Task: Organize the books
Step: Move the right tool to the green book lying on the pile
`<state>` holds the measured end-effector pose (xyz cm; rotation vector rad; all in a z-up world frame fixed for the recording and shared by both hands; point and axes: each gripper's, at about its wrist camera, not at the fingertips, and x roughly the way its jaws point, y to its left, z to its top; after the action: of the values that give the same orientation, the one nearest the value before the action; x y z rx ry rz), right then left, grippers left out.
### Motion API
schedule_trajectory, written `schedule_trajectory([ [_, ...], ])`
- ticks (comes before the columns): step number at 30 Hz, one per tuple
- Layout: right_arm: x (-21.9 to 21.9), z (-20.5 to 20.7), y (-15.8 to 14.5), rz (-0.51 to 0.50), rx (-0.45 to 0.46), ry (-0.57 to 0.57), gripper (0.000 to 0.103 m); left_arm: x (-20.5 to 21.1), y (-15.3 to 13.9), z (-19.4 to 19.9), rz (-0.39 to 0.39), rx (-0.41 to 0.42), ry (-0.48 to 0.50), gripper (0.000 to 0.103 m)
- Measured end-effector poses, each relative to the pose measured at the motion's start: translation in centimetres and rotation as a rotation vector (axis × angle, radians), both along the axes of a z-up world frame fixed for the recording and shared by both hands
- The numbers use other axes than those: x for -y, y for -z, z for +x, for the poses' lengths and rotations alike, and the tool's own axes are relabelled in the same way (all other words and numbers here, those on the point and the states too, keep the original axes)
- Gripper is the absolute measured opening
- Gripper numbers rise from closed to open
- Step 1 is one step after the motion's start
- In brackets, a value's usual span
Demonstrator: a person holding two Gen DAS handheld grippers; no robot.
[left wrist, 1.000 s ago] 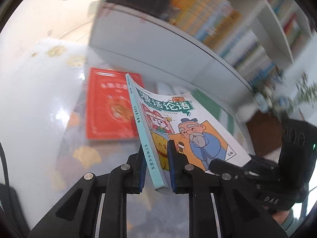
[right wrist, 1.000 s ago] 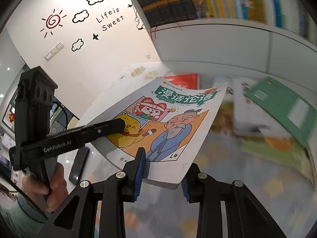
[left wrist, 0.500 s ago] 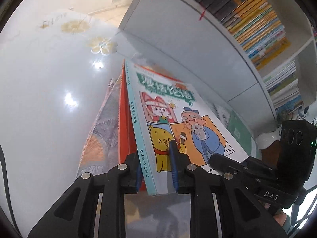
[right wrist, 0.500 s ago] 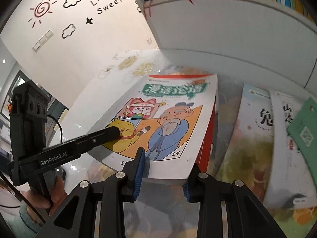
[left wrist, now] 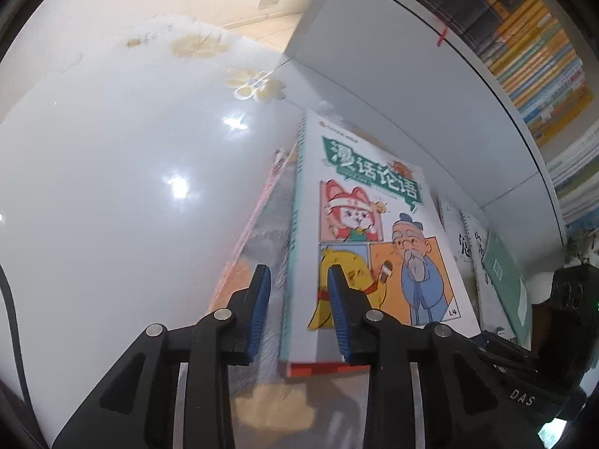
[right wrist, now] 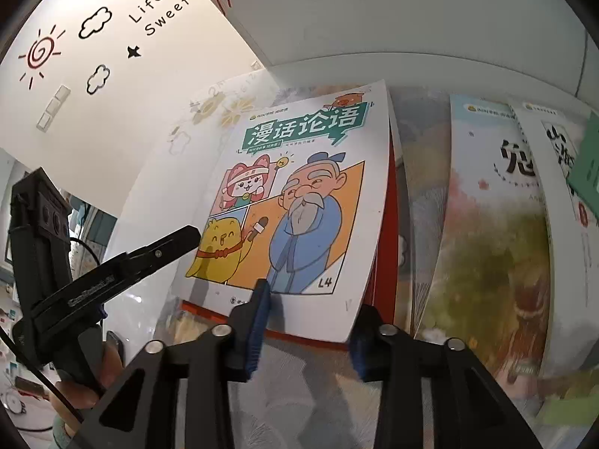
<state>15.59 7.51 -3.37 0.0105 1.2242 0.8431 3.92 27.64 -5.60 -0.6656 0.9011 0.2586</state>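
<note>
The cartoon-cover book [right wrist: 299, 202] had been carried a second earlier, tilted and clear of the table, with both pairs of tongs clamped on its lower edge; now it was seen laid flat on top of the red book [right wrist: 387, 202], whose edge showed beneath it; the release was judged to be under way, so this book counted as stacked. The left gripper [left wrist: 297, 308] was found with its jaws opening; the spine edge of the book lay between the blue pads [left wrist: 338, 310], no longer pinched. The right gripper [right wrist: 307, 325] was likewise opening, its pads standing apart at the book's near edge, the near right corner just at the right pad. Further books [right wrist: 494, 224] were left lying flat to the right on the glossy table [left wrist: 112, 187], near the white bookcase [left wrist: 393, 86].
</note>
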Motion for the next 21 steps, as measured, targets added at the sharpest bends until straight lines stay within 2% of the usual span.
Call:
schedule_trajectory([
  [3,0.0,-0.7,-0.2,-0.013,0.011,0.0,0.052,0.2,0.2,-0.8,-0.002,-0.03,0.002,0.029],
  [6,1.0,-1.3,-0.3,-0.031,0.011,0.018,0.052,1.6,-0.6,-1.7,0.036,-0.031,0.031,0.029],
  [9,3.4,-2.2,-0.2,-0.012,-0.042,0.051,0.052,3.4,-1.6,-2.0,0.072,-0.034,0.07,0.03],
  [11,5.9,-3.0,0.3,-0.016,-0.082,0.083,0.052,4.9,-1.9,-1.8,0.053,-0.027,0.122,0.03],
  [15,13.2,-4.5,0.8,-0.002,-0.154,0.217,0.052,8.7,-2.8,-0.7,0.091,-0.029,0.213,0.03],
  [21,23.4,-5.0,-1.0,0.029,-0.145,0.404,0.052,15.7,-4.5,1.8,0.058,0.0,0.372,0.03],
])
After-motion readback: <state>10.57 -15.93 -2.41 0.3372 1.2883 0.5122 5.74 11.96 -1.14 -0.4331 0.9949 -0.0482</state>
